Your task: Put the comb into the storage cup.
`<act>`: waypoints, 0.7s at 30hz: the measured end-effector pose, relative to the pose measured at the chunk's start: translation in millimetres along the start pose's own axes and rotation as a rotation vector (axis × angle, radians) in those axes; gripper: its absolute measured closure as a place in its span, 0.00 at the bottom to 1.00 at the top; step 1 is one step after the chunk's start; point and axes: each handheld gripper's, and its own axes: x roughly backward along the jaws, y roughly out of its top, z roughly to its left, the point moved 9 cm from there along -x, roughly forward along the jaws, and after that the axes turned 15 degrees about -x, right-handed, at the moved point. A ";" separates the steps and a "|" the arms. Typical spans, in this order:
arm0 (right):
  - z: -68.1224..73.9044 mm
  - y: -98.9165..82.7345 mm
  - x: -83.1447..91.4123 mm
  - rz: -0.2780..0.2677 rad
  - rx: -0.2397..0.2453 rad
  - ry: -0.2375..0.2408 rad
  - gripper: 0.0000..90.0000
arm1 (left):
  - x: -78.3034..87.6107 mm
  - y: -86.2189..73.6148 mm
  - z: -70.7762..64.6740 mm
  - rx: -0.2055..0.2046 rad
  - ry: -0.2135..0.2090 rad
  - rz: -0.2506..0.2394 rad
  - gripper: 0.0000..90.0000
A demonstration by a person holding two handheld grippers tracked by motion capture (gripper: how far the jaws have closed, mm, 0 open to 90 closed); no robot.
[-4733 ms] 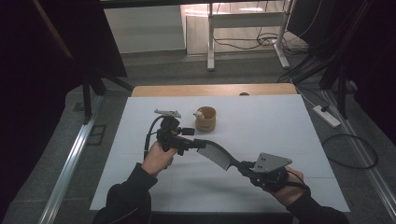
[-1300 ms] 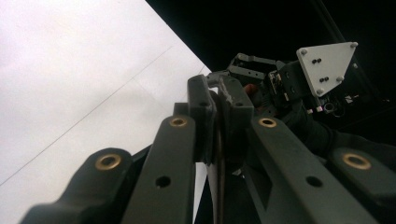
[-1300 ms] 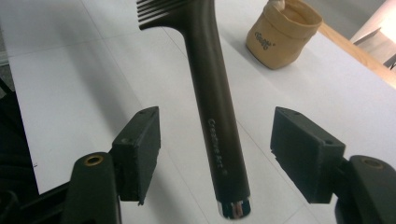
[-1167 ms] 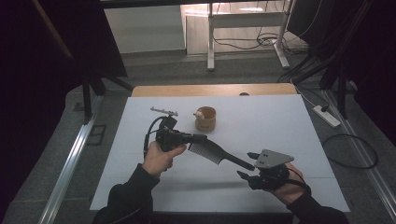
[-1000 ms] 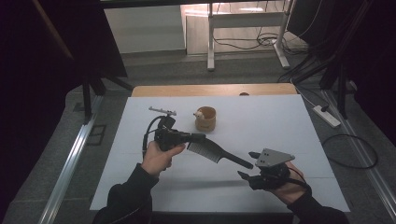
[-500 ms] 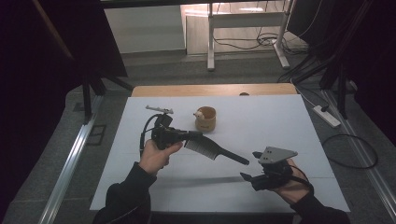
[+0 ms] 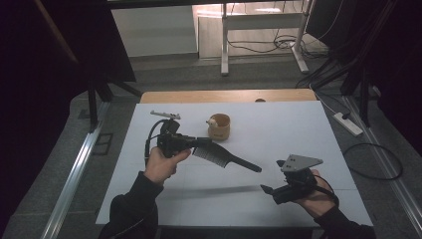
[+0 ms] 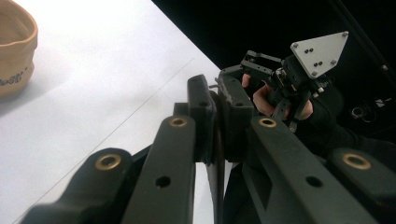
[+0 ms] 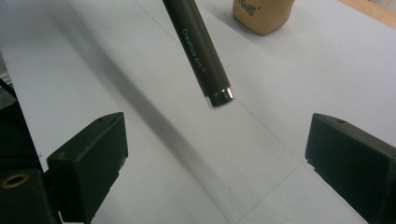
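A black fan-shaped brush (image 7: pixel 226 157) with a long dark handle (image 9: pixel 198 46) hangs above the white table (image 7: pixel 298 129). My left gripper (image 7: pixel 199 143) is shut on the brush's head, its jaws pressed together around it in the left gripper view (image 8: pixel 215 93). The handle slants down and right, and its silver-tipped end is free. My right gripper (image 7: pixel 271 193) is near the front right of the table, just short of that tip. It stands wide open (image 9: pixel 219 149) with nothing between its jaws.
A tan cup (image 7: pixel 219 127) stands behind the brush at mid-table, with a small pale item poking over its rim; the cup also shows in the gripper views (image 9: pixel 261 14) (image 8: pixel 11 46). A cable (image 7: pixel 370 162) lies on the floor at the right.
The right gripper, which was at the handle's end, has let go and drawn back to the right. The left gripper has lifted the brush a little up and left.
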 end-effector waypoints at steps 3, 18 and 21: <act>-3.0 -1.9 2.0 0.004 -0.019 -0.002 0.05 | 3.6 1.7 1.0 -0.003 0.009 -0.005 0.93; -18.7 -15.8 8.3 0.058 -0.098 -0.050 0.02 | 19.0 8.4 15.1 0.001 0.065 -0.016 0.93; -23.2 -19.4 11.7 0.063 -0.119 -0.065 0.01 | 22.5 10.3 18.3 0.004 0.074 -0.018 0.93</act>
